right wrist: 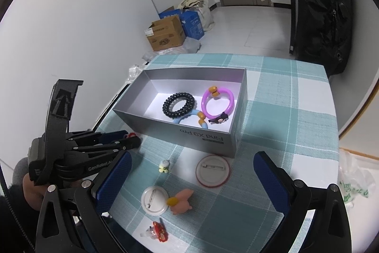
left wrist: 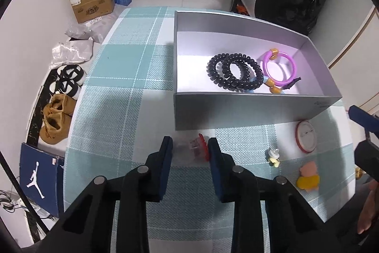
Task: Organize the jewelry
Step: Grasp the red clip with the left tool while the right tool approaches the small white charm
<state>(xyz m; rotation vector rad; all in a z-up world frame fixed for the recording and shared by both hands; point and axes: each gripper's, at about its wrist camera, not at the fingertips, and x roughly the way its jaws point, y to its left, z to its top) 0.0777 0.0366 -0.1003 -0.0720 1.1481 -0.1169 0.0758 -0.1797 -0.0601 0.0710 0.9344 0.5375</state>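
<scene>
Right wrist view | box (right wrist: 208, 136): 3 bracelets | table (right wrist: 284, 110): 2 badges

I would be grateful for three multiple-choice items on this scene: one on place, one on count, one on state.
1. The black beaded bracelet lies:
A in the grey cardboard box
B on the checked tablecloth
C on the floor
2. Round white pin badges on the tablecloth:
A one
B two
C four
3. The right tongs are:
A shut on a badge
B open
C shut, empty

Answers:
1 A: the black beaded bracelet rests inside the grey cardboard box.
2 B: round white pin badges lie on the checked tablecloth.
3 B: the right tongs stand wide apart.
</scene>
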